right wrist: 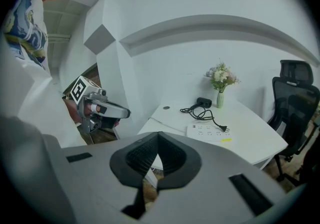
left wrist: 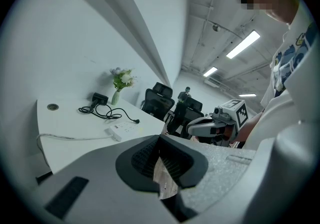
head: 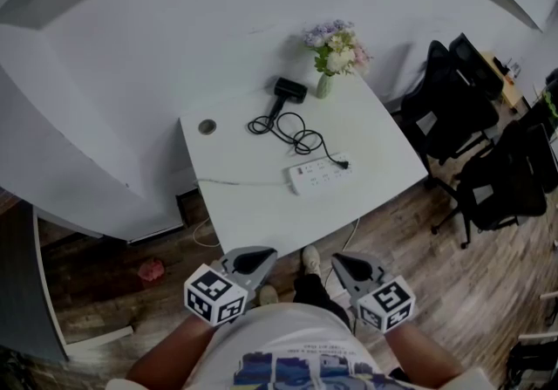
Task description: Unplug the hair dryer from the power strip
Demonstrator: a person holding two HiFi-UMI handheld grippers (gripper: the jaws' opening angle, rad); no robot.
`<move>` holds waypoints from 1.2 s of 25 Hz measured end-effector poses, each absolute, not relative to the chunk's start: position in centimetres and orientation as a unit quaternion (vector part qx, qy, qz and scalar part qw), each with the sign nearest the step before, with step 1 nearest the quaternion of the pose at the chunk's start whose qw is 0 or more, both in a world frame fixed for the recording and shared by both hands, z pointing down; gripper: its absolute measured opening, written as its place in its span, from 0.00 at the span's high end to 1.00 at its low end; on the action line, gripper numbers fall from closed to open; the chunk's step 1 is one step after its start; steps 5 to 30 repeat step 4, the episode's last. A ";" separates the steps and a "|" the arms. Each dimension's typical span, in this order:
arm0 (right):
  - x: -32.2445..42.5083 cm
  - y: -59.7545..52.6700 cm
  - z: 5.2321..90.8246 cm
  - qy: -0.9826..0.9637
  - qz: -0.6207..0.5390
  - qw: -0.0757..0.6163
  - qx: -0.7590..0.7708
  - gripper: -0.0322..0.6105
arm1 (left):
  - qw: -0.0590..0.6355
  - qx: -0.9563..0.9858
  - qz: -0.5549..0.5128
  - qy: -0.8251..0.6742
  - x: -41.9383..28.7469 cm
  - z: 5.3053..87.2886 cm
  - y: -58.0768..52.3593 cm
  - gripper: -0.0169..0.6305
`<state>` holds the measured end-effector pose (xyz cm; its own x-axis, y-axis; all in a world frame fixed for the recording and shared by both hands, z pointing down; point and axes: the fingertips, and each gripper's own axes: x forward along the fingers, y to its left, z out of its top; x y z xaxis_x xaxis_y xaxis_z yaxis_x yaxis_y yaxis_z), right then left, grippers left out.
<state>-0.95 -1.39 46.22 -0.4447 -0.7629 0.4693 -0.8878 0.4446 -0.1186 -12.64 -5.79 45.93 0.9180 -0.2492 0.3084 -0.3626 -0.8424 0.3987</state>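
A black hair dryer (head: 290, 90) lies at the back of the white table (head: 235, 214), its black cord (head: 288, 128) coiled in front of it. The cord's plug (head: 344, 164) rests at the right end of the white power strip (head: 316, 175); in the right gripper view the plug (right wrist: 224, 128) appears to lie on the table beside the strip (right wrist: 207, 130), not in a socket. Both grippers are held close to the person's body, well short of the table. The left gripper (head: 253, 259) and the right gripper (head: 349, 264) are shut and hold nothing.
A vase of flowers (head: 336, 48) stands behind the dryer. A round cable hole (head: 207, 126) is at the table's left. The strip's white lead (head: 231, 181) runs leftward. Black office chairs (head: 462, 109) crowd the right side. A pink object (head: 151, 270) lies on the wooden floor.
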 end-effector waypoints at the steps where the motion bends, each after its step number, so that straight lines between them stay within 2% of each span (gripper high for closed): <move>1: -0.9 -1.3 46.2 -0.831 0.177 0.177 0.497 0.95 | 0.230 0.952 0.123 -0.161 -12.6 45.9 -5.8 0.97; 30: -0.8 -1.2 46.2 -0.831 0.177 0.178 0.496 0.95 | 0.229 0.952 0.123 -0.161 -12.4 45.9 -5.7 0.97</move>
